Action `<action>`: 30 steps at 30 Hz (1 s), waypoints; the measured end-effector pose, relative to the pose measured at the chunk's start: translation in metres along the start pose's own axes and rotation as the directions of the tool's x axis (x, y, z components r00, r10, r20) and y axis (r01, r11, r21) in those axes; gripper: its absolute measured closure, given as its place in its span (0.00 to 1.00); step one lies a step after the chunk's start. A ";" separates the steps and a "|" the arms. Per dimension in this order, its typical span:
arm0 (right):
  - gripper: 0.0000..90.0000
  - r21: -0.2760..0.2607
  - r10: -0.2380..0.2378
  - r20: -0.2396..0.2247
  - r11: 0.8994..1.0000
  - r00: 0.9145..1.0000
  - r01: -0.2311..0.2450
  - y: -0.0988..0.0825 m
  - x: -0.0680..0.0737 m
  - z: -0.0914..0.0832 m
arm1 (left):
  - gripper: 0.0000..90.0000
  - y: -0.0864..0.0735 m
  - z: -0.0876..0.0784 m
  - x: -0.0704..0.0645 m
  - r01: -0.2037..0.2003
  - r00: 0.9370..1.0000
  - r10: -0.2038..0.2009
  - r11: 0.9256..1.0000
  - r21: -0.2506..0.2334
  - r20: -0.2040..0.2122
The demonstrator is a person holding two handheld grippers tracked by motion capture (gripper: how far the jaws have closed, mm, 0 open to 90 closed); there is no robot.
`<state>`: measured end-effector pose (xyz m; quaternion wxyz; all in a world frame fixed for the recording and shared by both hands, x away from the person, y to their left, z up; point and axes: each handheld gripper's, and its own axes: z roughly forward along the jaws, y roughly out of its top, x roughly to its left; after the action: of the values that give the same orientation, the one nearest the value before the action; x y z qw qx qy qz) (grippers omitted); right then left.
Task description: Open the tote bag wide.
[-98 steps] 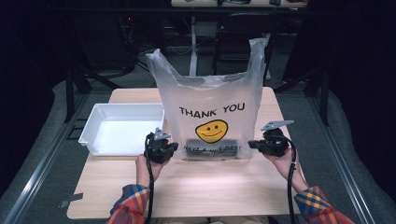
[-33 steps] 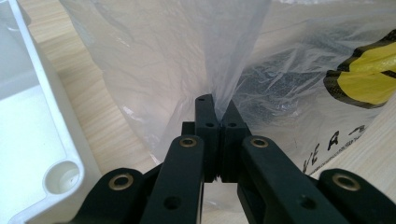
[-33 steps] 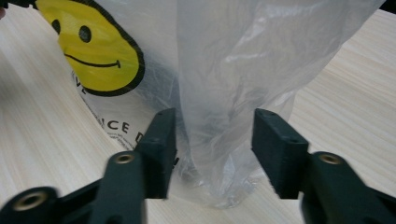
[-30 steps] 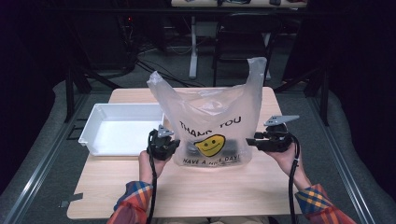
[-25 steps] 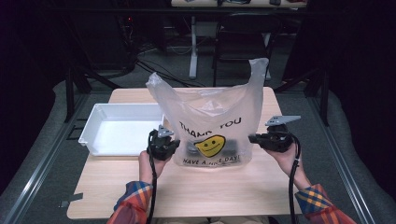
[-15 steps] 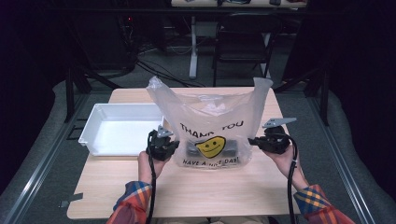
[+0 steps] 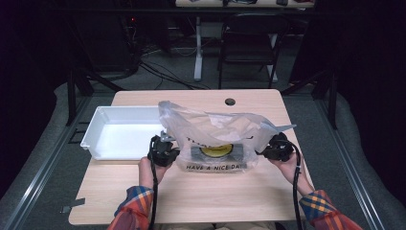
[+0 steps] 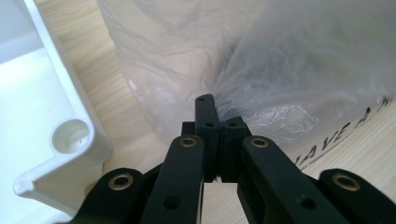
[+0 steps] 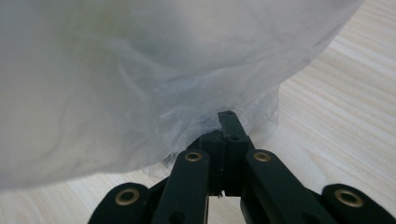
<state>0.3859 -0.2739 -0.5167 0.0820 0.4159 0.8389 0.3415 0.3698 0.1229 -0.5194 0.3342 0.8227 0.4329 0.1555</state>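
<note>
Thin plastic bag (image 7: 215,141), earlier held upright, is now slumped flat on the table (image 7: 191,196) at 3 o'clock of the white tray (image 7: 95,139), still pinched by left gripper (image 8: 212,109) and right gripper (image 9: 227,122), so laying-down is judged nearly done.

You see a thin, crinkled, translucent plastic bag (image 7: 215,139), a glossy white plastic tray (image 7: 91,139) and a matt pale wood-grain table (image 7: 215,196).

Plastic bag (image 7: 215,139) on table (image 7: 201,196), tray (image 7: 119,134) just left of it, chair (image 7: 251,36) behind table
</note>
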 end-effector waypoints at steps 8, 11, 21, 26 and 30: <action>1.00 -0.011 -0.002 -0.006 1.000 1.000 0.002 -0.002 0.000 0.001 | 0.63 0.000 -0.018 -0.002 -0.025 1.000 0.025 0.999 -0.021 0.008; 1.00 -0.008 -0.005 -0.012 1.000 1.000 0.005 -0.002 0.000 0.001 | 0.51 0.001 -0.028 -0.005 -0.038 0.999 0.039 0.997 -0.066 0.006; 1.00 0.001 -0.016 -0.014 1.000 1.000 0.016 0.000 0.005 0.001 | 0.79 0.006 -0.037 -0.016 -0.057 0.998 0.047 0.968 -0.245 -0.045; 0.85 -0.005 -0.018 -0.001 1.000 1.000 0.018 0.000 0.007 -0.003 | 0.94 0.008 -0.029 -0.016 -0.068 0.998 0.062 0.973 -0.223 -0.033; 0.64 -0.044 -0.053 0.011 0.998 0.999 0.053 0.002 0.012 -0.016 | 0.96 0.007 -0.029 -0.016 -0.069 0.998 0.066 0.974 -0.216 -0.022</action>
<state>0.3729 -0.2716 -0.5016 0.1045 0.3933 0.8414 0.3555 0.3493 0.1191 -0.4931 0.4133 0.7942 0.3877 0.2193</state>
